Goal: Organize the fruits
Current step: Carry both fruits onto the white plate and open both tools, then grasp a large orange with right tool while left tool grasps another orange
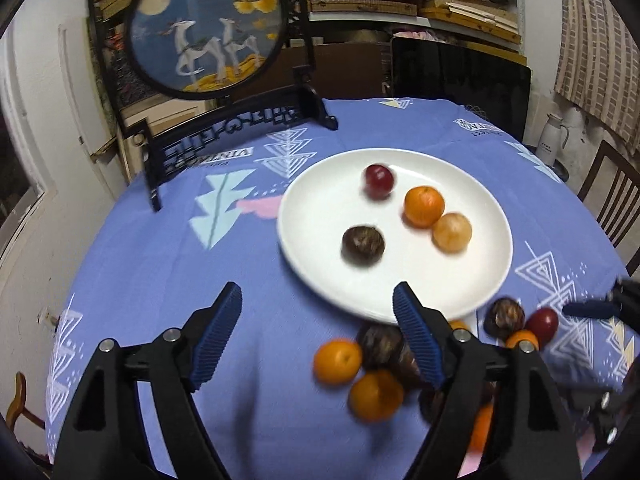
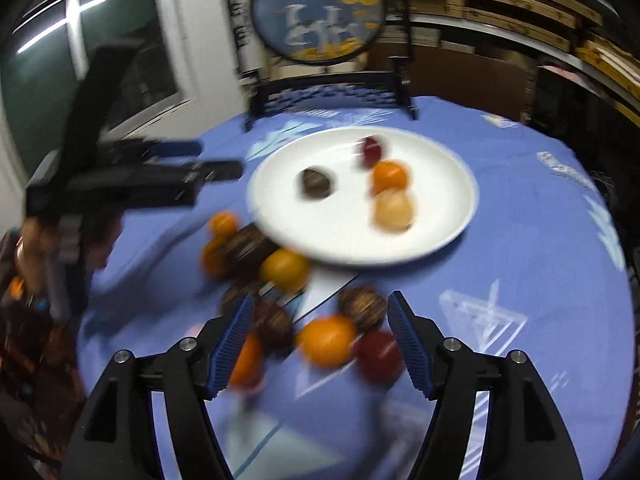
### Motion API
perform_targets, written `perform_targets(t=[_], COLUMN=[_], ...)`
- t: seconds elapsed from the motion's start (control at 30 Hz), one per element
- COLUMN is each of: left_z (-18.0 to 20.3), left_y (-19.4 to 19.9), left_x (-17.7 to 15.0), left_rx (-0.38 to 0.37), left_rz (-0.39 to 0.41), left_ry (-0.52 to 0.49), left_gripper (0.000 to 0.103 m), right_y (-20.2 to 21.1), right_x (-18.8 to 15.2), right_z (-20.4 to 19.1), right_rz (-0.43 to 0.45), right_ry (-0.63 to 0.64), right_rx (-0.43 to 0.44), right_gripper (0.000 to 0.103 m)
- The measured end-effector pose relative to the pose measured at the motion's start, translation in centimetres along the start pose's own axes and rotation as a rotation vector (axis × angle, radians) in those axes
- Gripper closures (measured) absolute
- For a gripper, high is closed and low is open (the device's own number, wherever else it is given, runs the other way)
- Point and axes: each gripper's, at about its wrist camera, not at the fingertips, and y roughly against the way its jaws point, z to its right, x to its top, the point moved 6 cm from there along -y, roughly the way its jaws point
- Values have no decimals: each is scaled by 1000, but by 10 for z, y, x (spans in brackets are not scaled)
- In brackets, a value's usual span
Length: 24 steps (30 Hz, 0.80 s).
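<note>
A white plate (image 1: 320, 232) sits on the blue tablecloth and holds a red fruit (image 1: 379, 179), an orange (image 1: 424, 206), a pale orange fruit (image 1: 452, 232) and a dark brown fruit (image 1: 363, 246). The plate also shows in the right wrist view (image 2: 440, 200). Loose oranges (image 1: 337, 361) and dark fruits (image 1: 380, 346) lie on the cloth in front of the plate. My left gripper (image 1: 318, 308) is open and empty above the plate's near edge. My right gripper (image 2: 320, 316) is open over an orange (image 2: 327, 340), a red fruit (image 2: 378, 354) and a brown fruit (image 2: 363, 307).
A round painted screen on a black stand (image 1: 208, 28) stands at the table's far left. A dark chair back (image 1: 460, 68) and shelves lie behind the table. A white flask (image 1: 554, 138) and a wooden chair (image 1: 616, 200) are at the right.
</note>
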Motion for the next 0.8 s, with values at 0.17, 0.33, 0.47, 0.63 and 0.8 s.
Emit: perform_targets(t=[0.17, 0.33, 0.47, 0.63, 0.8], left_z=[-12, -20, -10, 15, 35], left_y=[15, 25, 24, 15, -6], left_x=[-26, -48, -67, -81, -80], left_rx=[11, 9, -23, -70, -96], left_rz=[-21, -41, -73, -99, -115], left_ry=[-7, -30, -84, -167, -205], left_gripper=[25, 25, 24, 24, 27], right_y=[-14, -33, -43, -35, -22], right_x=[-30, -34, -31, -32, -37], right_z=[-33, -42, -46, -43, -27], right_rz=[-86, -141, -151, -136, -121], right_ry=[21, -5, 2, -4, -29], right_rx=[45, 48, 58, 68, 45], right_gripper=[33, 33, 59, 60, 60])
